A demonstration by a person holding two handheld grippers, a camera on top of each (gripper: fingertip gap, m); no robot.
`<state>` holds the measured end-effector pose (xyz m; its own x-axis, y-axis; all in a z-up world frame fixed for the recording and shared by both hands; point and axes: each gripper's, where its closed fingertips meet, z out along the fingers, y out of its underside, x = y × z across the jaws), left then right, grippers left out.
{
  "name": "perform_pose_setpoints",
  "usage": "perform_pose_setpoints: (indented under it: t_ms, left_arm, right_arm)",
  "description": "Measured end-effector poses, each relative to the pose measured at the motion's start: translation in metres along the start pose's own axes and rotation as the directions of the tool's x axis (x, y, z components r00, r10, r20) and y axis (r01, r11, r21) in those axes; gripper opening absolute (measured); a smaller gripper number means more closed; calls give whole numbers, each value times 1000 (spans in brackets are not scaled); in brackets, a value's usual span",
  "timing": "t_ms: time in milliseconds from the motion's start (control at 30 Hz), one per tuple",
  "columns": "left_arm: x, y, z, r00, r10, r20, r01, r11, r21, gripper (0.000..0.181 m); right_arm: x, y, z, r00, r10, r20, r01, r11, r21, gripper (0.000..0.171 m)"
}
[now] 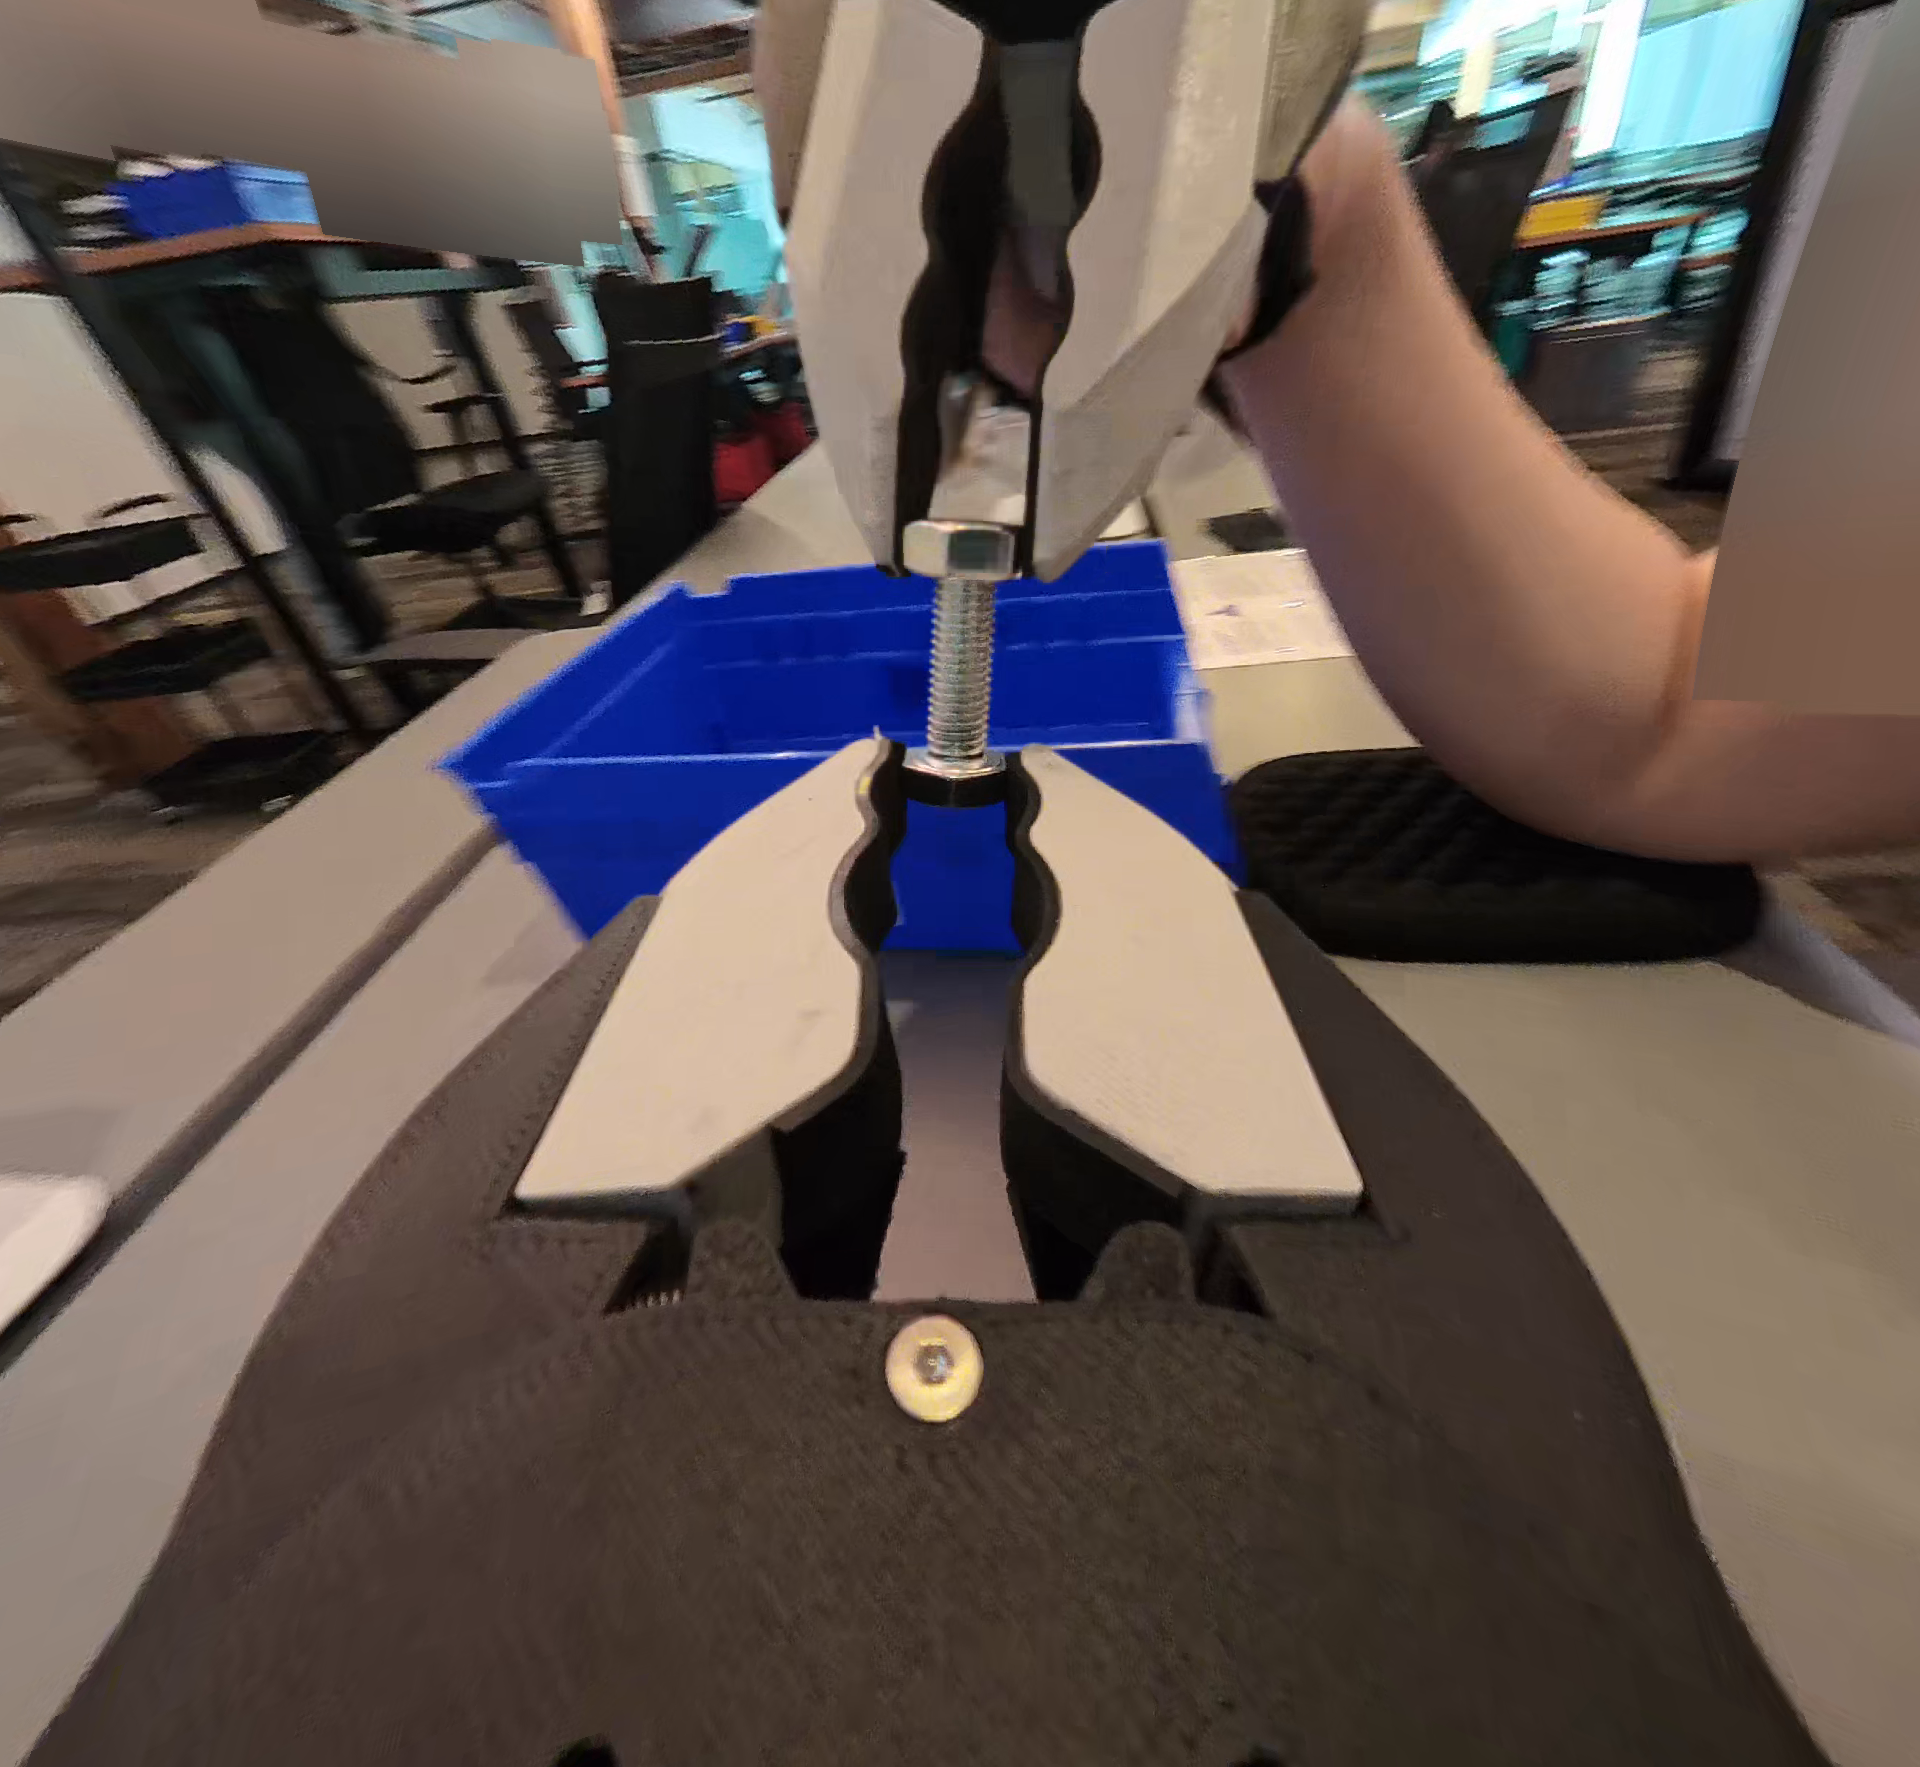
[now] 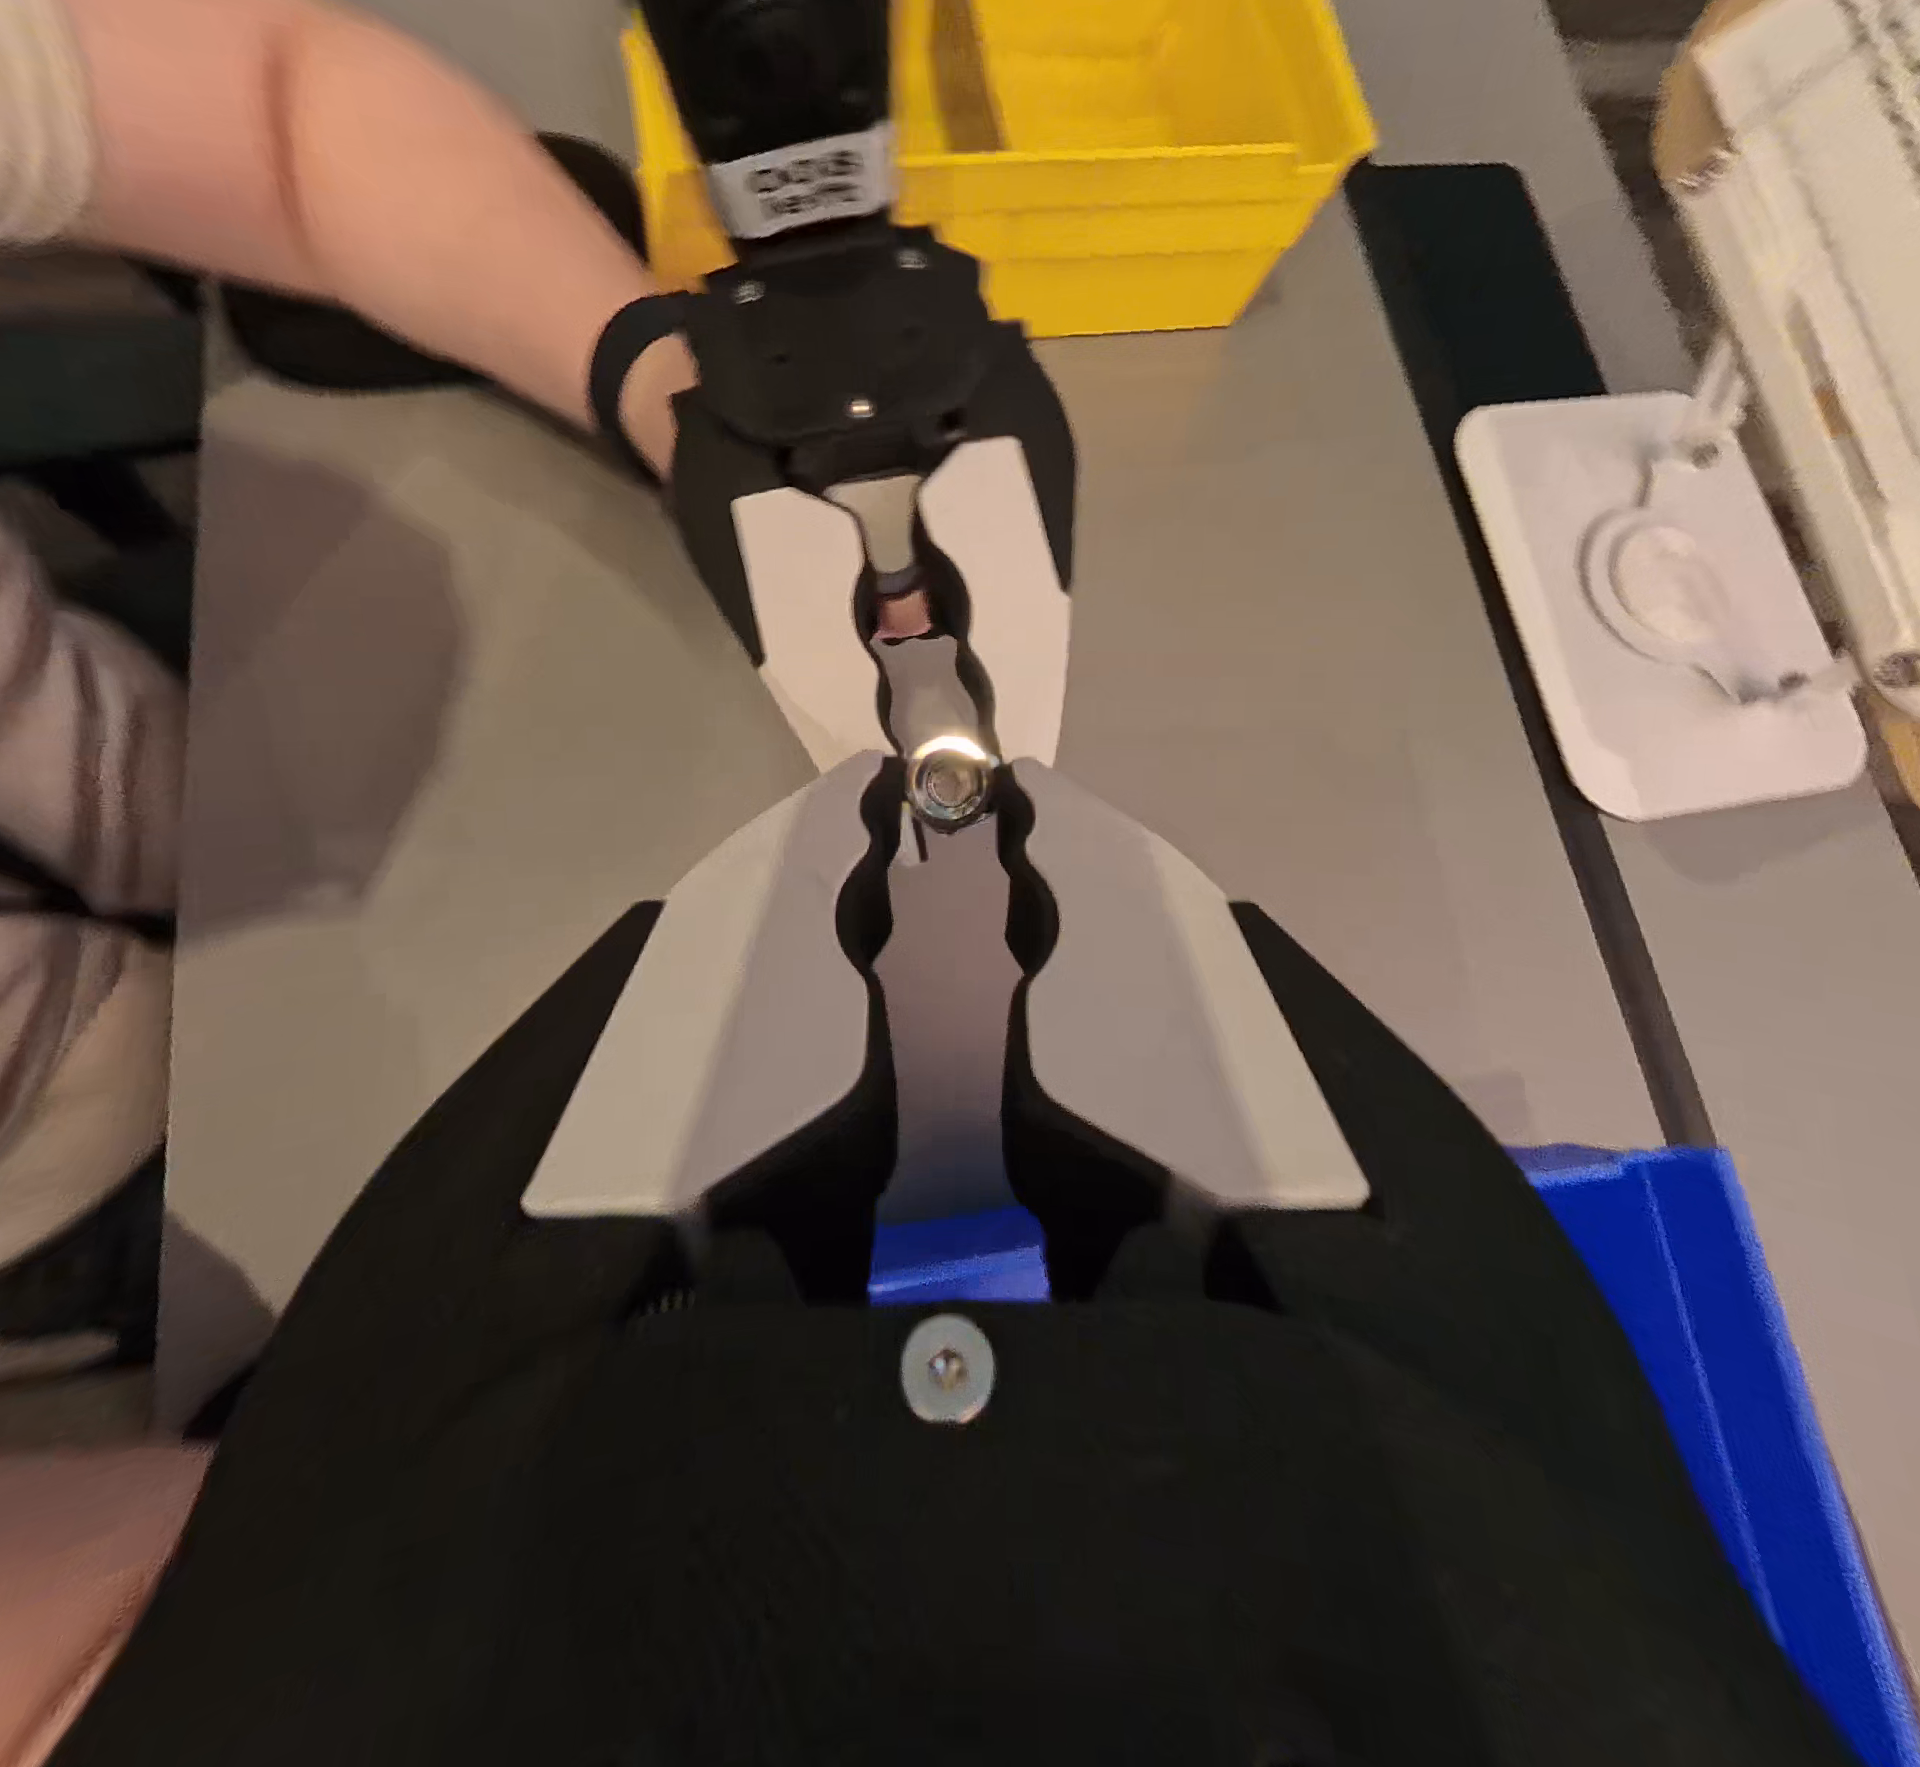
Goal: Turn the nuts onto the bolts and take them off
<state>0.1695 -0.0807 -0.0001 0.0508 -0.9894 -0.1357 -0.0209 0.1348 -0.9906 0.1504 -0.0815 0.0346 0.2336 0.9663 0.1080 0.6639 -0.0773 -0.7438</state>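
A silver bolt stands upright above the grey table, between my two grippers. In the left wrist view my left gripper is shut on a nut at the lower end of the thread. My right gripper comes down from above and is shut on the bolt's hex head. In the right wrist view my right gripper holds the hex head, seen end on. The left gripper points toward it from the far side. The head hides the nut in this view.
A blue bin stands just behind the bolt and also shows in the right wrist view. A yellow bin stands at the far end. A white tray and a cardboard box lie right. A forearm rests on a black pad. Left and right tips are no more than a few centimetres apart.
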Motion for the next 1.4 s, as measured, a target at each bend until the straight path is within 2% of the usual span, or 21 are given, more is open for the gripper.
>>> perform_pose_setpoints:
  t_ms: [133, 233, 333, 467, 567, 733, 800, 833, 900, 1067, 1200, 1267, 1400]
  left_arm:
    - [-27, 1, -9, 979, 80, 187, -73, 996, -46, 18]
    - [-33, -1, -12, 977, 40, 208, -36, 999, -23, 18]
    - [-39, -8, -18, 974, 11, 225, -15, 1000, 16, 18]
    - [-43, -22, -26, 974, -8, 226, -11, 997, 81, 18]
    - [-49, -25, -30, 968, -21, 251, -4, 995, 96, 18]
    - [-53, -26, -33, 964, -45, 263, 17, 994, 107, 18]
    - [-55, -26, -34, 961, -53, 270, 23, 993, 115, 18]
    - [-53, -27, -34, 964, -65, 258, 33, 992, 126, 18]
    - [-52, -28, -34, 965, -65, 253, 33, 991, 128, 18]
    - [-50, -30, -33, 965, -47, 256, 16, 992, 122, 18]
    - [-55, -30, -35, 961, -53, 272, 20, 992, 122, 18]
    - [-58, -28, -37, 957, -59, 285, 26, 993, 116, 18]
    - [-56, -28, -35, 959, -59, 276, 28, 993, 118, 18]
  right_arm:
    - [19, -9, 10, 979, 198, -46, -195, 979, 56, 18]
    - [25, -15, 12, 970, 237, -49, -231, 967, 104, 19]
    - [24, -21, 12, 980, 197, -38, -190, 971, 143, 31]
    - [31, -35, 7, 990, 56, -128, -25, 973, 228, 46]
    - [24, -46, 6, 991, -17, -136, 54, 962, 269, 46]
    - [15, -48, 9, 991, -56, -125, 86, 963, 257, 47]
    - [0, -45, 7, 997, -74, -37, 81, 968, 238, 23]
    - [-2, -46, 6, 997, -76, -25, 80, 966, 246, 22]
    - [9, -50, 4, 993, -56, -99, 81, 960, 268, 24]
    - [24, -52, 9, 987, -8, -161, 53, 959, 279, 48]
    - [13, -49, 15, 991, -58, -119, 86, 966, 245, 47]
    - [0, -50, 12, 994, -88, -61, 100, 963, 248, 33]
    - [20, -54, 1, 978, -49, -204, 104, 958, 266, 35]
